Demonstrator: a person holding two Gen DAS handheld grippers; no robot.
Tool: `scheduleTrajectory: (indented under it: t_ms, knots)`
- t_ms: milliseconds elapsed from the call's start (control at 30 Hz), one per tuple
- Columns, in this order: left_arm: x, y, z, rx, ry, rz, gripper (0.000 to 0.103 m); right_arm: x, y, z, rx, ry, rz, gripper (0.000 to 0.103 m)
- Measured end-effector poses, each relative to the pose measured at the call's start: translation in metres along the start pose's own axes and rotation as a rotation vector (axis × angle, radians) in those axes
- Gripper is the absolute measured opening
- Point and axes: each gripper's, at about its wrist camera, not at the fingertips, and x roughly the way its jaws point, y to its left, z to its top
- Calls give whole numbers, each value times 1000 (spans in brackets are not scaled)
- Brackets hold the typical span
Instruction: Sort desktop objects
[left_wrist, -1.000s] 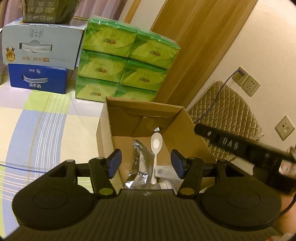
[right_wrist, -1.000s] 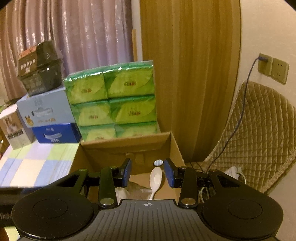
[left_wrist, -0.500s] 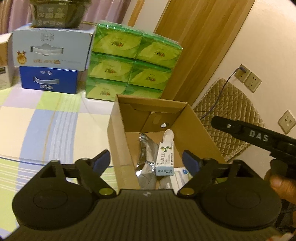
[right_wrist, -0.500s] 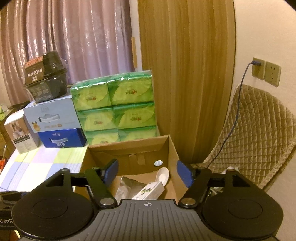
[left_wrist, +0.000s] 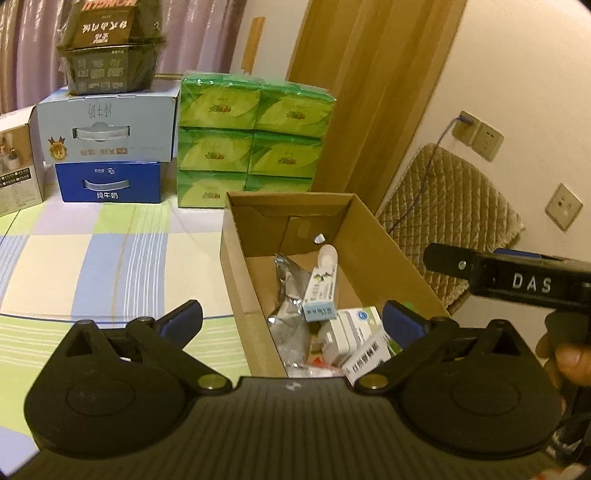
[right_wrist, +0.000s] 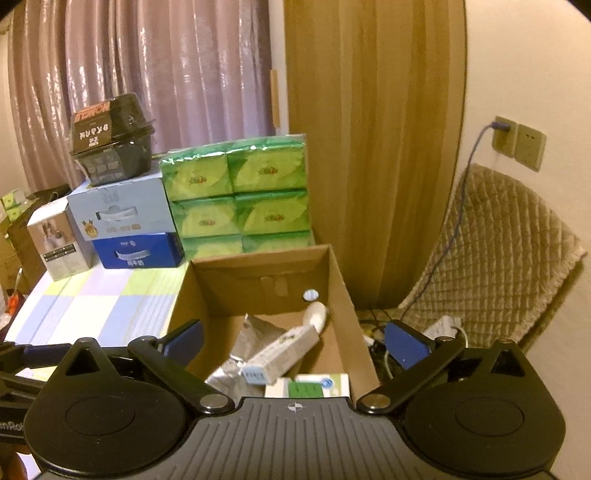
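Mauve curtains, wooden door, cream wall

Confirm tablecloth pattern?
Tablecloth: pastel checks in green, blue, lilac and cream, finely striped. Clearest in left wrist view.

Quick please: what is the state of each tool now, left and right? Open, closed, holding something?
Left tool: open, holding nothing, above the cardboard box.
Right tool: open, holding nothing, above the same box.

The near end of the cardboard box is hidden behind the left gripper. A white packet at the bottom middle is partly covered. Small things beside it are too blurred to be told.
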Motion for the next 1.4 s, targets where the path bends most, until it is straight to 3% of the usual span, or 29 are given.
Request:
scheduleTrajectory:
  t_ms: [233, 467, 733, 1100, 1400]
  knots:
    - [-27, -12, -17, 19, -5, 35, 102, -28, -4, -16, -9, 40, 3, 101]
    - [-55, -13, -32, -50, -4, 47, 102, -54, -3, -32, -10, 77, 19, 101]
    - [-92, -29, -51, 8, -26, 96, 102, -103, -1, -60, 4, 102, 34, 101]
    - [-127, -40, -83, 18, 21, 100, 102, -153, 0, -93, 32, 107, 22, 101]
    - [-155, -42, -102, 28, 10, 105, 102, -183, 13, -116, 17, 108, 25, 101]
